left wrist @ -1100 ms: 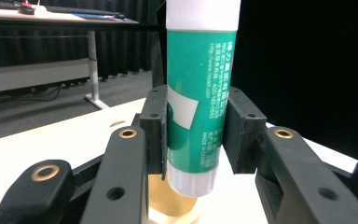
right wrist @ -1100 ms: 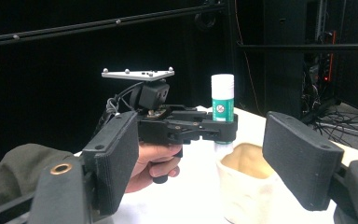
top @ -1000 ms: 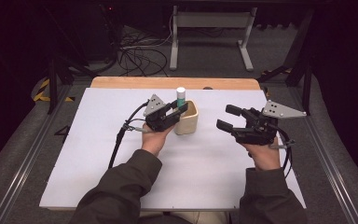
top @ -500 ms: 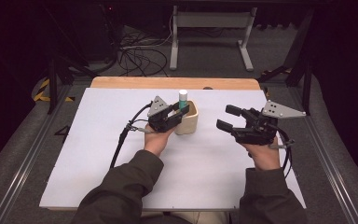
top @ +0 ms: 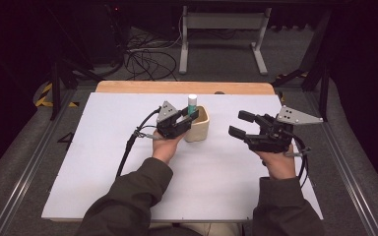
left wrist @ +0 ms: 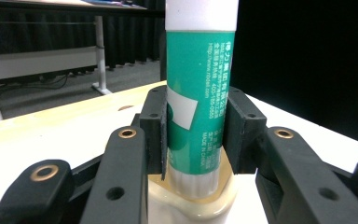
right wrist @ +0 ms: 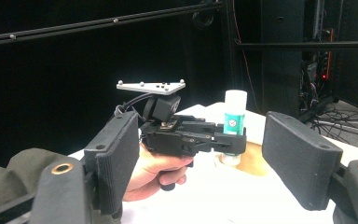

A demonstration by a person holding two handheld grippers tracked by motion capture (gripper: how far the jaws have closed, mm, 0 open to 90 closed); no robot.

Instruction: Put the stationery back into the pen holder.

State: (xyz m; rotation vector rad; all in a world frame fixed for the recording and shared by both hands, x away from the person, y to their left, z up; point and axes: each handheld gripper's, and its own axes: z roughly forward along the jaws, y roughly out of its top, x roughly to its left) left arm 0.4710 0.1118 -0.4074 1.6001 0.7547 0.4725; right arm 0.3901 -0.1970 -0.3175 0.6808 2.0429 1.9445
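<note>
A green glue stick (left wrist: 198, 93) with a white cap stands upright, its base inside a small beige cup (top: 200, 129) near the middle of the white table. My left gripper (top: 189, 118) is shut on the stick's green body, one black pad on each side just above the cup's rim (left wrist: 191, 207). My right gripper (top: 239, 123) hangs open to the right of the cup, above the table, with nothing between its fingers. In the right gripper view (right wrist: 205, 163), the left gripper (right wrist: 223, 140) and the glue stick (right wrist: 235, 119) show beyond the open jaws.
The white table sheet (top: 103, 167) runs to a wooden strip (top: 128, 87) at the far edge. Cables (top: 147, 59) and a metal stand (top: 221, 29) lie on the dark floor behind. A black cable (top: 128, 147) trails from the left gripper across the table.
</note>
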